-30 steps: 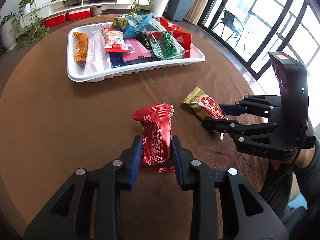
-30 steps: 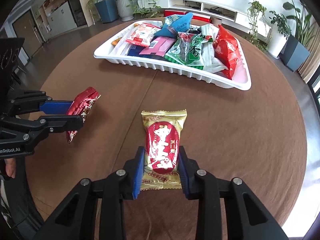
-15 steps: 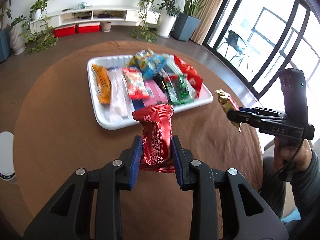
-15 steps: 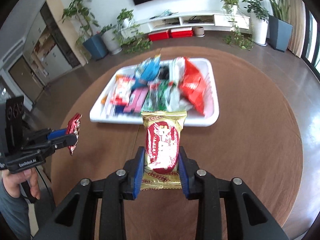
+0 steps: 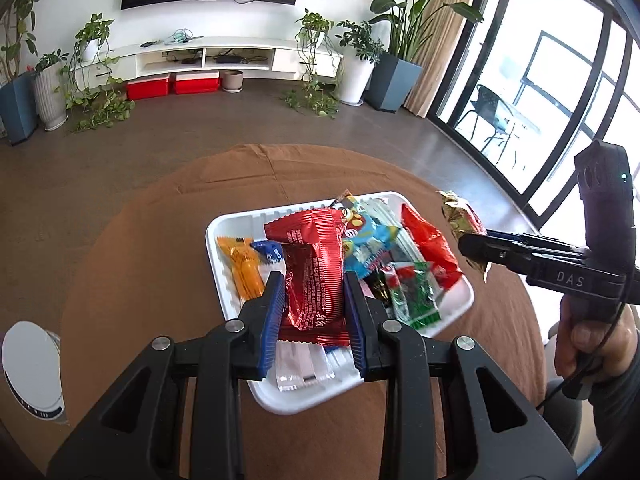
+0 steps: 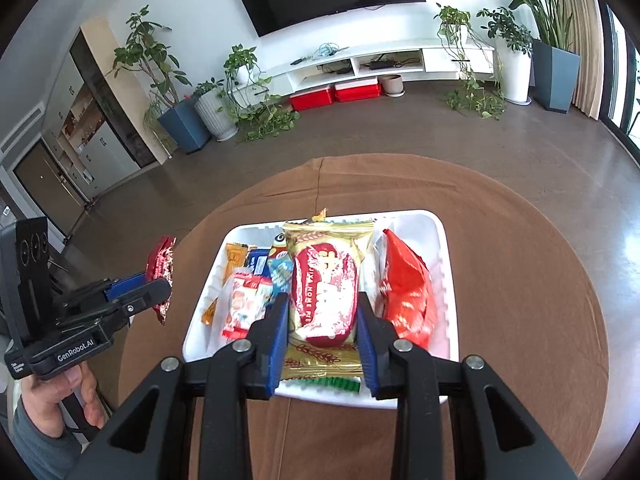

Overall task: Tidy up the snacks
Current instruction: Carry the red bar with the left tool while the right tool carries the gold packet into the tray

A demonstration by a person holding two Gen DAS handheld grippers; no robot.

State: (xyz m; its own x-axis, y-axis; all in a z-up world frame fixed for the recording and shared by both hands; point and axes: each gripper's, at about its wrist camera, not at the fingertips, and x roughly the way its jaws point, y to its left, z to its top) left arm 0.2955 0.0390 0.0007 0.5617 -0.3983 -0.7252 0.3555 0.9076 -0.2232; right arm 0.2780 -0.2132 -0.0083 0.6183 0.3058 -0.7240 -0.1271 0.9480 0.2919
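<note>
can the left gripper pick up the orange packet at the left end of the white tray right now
Probably not yet. The left gripper is shut on a red foil packet, so its jaws are full. The orange packet lies exposed in the white tray, nothing covering it.

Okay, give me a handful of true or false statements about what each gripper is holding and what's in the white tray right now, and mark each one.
1. The left gripper is shut on a red packet. True.
2. The right gripper is open and holds nothing. False: it is shut on a gold packet with a red oval label.
3. The white tray already holds several snacks. True.
4. The tray sits on a bare glass table. False: it sits on a round table under a brown cloth.
5. Both held packets lie on the cloth. False: both are held up in the air.
</note>
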